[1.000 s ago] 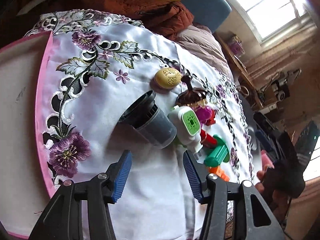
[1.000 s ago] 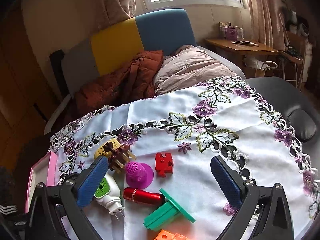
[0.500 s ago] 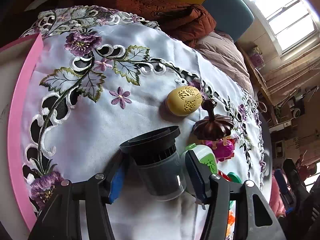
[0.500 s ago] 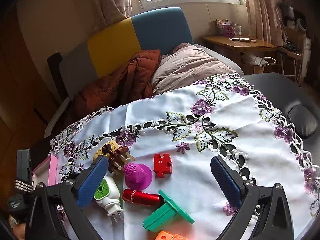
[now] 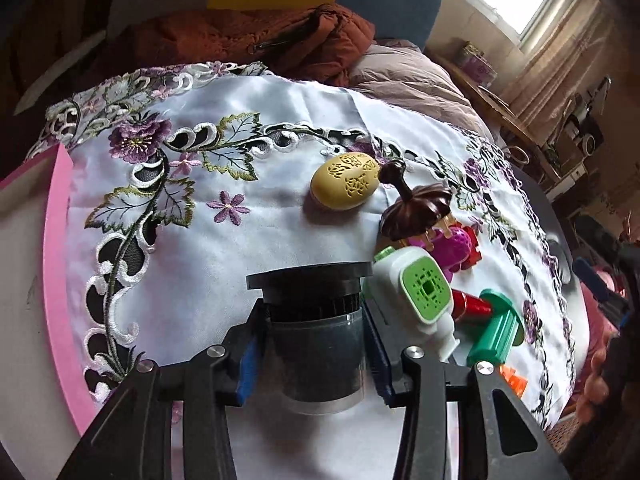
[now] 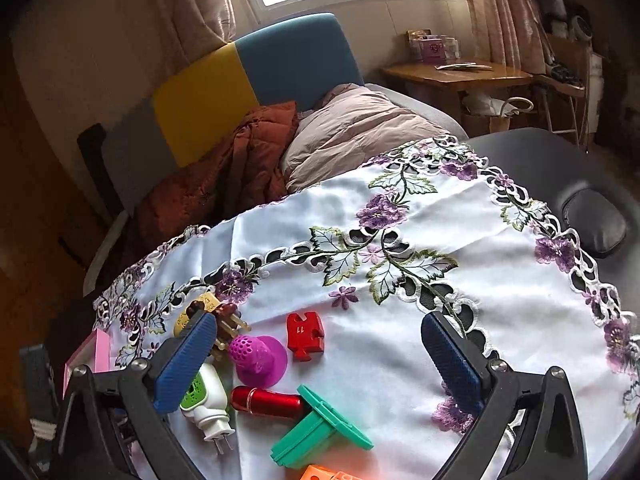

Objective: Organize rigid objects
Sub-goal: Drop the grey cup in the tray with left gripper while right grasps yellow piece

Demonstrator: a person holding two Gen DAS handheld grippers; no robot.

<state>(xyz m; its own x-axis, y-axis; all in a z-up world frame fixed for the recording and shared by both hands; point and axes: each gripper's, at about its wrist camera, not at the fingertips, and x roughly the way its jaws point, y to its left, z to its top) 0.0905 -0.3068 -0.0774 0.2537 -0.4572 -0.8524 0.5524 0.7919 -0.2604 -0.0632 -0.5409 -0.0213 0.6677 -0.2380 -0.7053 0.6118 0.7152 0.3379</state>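
A dark grey cup (image 5: 316, 352) with a black ribbed rim lies on its side on the white embroidered cloth (image 5: 224, 264). My left gripper (image 5: 314, 320) has its jaws closing on the cup's body, and both blue pads touch its sides. Right of the cup lie a white-and-green plug-in (image 5: 416, 292), a red cylinder (image 5: 470, 304), a green spool (image 5: 496, 332), a magenta piece (image 5: 456, 246), a brown wooden piece (image 5: 416, 210) and a yellow carved egg (image 5: 346, 187). My right gripper (image 6: 318, 332) hangs open over the red puzzle piece (image 6: 304, 336), holding nothing.
A pink-rimmed tray (image 5: 56, 280) sits at the cloth's left edge. An orange block (image 5: 514, 380) lies near the front. Behind the table are a brown jacket (image 6: 224, 184), a padded chair (image 6: 256, 68) and a wooden desk (image 6: 452, 74). Black table shows at the right (image 6: 540, 160).
My left gripper moved forward from open air in front of the cup until its fingers straddled it, then narrowed onto its sides. The right gripper has hardly shifted.
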